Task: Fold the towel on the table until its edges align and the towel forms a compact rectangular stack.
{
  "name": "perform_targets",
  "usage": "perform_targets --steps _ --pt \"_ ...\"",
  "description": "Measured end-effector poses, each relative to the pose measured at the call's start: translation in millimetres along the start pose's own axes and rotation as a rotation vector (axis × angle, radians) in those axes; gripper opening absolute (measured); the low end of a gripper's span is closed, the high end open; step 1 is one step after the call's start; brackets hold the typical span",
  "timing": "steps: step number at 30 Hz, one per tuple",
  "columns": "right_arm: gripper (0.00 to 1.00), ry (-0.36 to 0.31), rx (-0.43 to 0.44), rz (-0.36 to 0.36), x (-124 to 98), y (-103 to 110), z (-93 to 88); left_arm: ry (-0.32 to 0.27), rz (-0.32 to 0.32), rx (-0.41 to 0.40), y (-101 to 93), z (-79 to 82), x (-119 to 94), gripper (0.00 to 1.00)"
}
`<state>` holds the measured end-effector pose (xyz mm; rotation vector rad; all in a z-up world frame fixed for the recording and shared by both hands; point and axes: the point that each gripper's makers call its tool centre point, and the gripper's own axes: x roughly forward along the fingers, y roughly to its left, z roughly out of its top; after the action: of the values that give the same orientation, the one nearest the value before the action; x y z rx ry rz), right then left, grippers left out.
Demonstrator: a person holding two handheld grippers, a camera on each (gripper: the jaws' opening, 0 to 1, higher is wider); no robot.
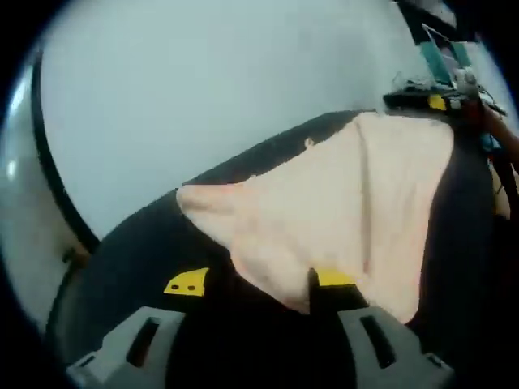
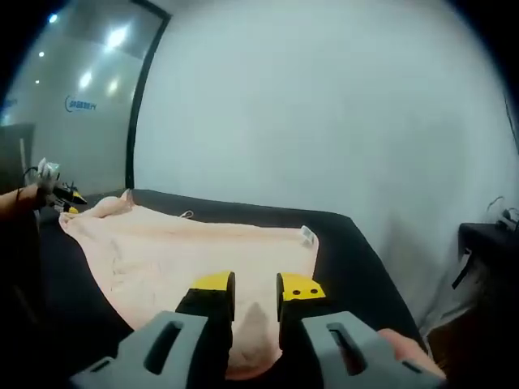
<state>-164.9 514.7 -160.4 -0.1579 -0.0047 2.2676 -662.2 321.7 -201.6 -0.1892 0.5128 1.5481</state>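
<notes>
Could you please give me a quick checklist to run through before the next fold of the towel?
1. Right gripper pinching the towel edge: ok, jaws nearly shut on cloth.
2. Left gripper gripping the towel: cannot tell; jaws look wide apart, one tip at the hem.
3. Towel on the black table: ok.
4. Edges aligned: not ok, still spread and wrinkled.
5. Towel tag visible: ok.

Towel soft matt cloth, peach; table matt black; tongs grey plastic w/ yellow tips.

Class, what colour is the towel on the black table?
Pale peach-pink towel, plain, no pattern; clearest in the right gripper view.
</notes>
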Motion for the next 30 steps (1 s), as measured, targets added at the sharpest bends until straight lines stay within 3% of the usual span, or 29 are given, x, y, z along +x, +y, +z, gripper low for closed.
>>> perform_targets --steps 3,5,6,8,9,11,12,13,17,21,24,27,28,29,30 --pt "0.18 -0.003 -0.007 0.013 -1 7 2.5 -0.108 -0.124 -0.293 -1.8 19.6 2 0.53" --pt "0.18 -0.006 -0.014 0.016 -1 7 3.1 -0.105 -0.133 -0.431 5.4 20.9 7 0.48" --pt "0.18 -0.003 -0.018 0.016 -1 7 2.4 -0.095 -0.122 -0.444 7.5 19.6 14 0.45" --pt "0.18 0.006 -0.018 0.010 1 5 -0.4 -0.023 -0.087 -0.370 10.9 8.6 27 0.45" --pt "0.18 0.009 -0.013 0.005 2 2 -2.0 -0.015 -0.081 -0.343 13.4 7.3 33 0.45" --pt "0.18 0.010 0.000 0.003 1 1 -2.2 -0.007 -0.116 -0.361 13.7 8.1 45 0.43" --pt "0.18 0.010 0.001 0.001 1 1 -1.7 -0.001 -0.129 -0.363 9.8 7.7 43 0.32" --pt "0.18 0.011 -0.002 -0.001 0 1 -1.6 -0.006 -0.136 -0.341 7.2 10.3 39 0.10" --pt "0.18 0.009 -0.025 -0.003 -6 1 1.9 -0.103 -0.093 -0.373 23.2 39.6 10 0.06" --pt "0.18 0.016 -0.038 -0.014 -8 -3 0.8 -0.139 -0.021 -0.382 48.1 45.2 -26 0.03" --pt "0.18 0.019 -0.054 -0.019 -8 -1 2.4 -0.109 0.073 -0.396 68.1 35.9 -50 0.03" --pt "0.18 0.044 -0.057 0.004 -11 8 3.0 -0.083 0.105 -0.378 86.4 19.4 -65 0.04" --pt "0.18 0.076 -0.066 0.020 -14 13 1.2 -0.052 0.110 -0.421 85.8 6.1 -69 0.04" --pt "0.18 0.064 -0.076 0.022 -15 16 6.7 -0.030 0.115 -0.429 86.5 -1.4 -71 0.05" --pt "0.18 0.038 -0.097 0.027 -17 19 14.5 0.003 0.134 -0.456 98.9 -14.4 -71 0.05"
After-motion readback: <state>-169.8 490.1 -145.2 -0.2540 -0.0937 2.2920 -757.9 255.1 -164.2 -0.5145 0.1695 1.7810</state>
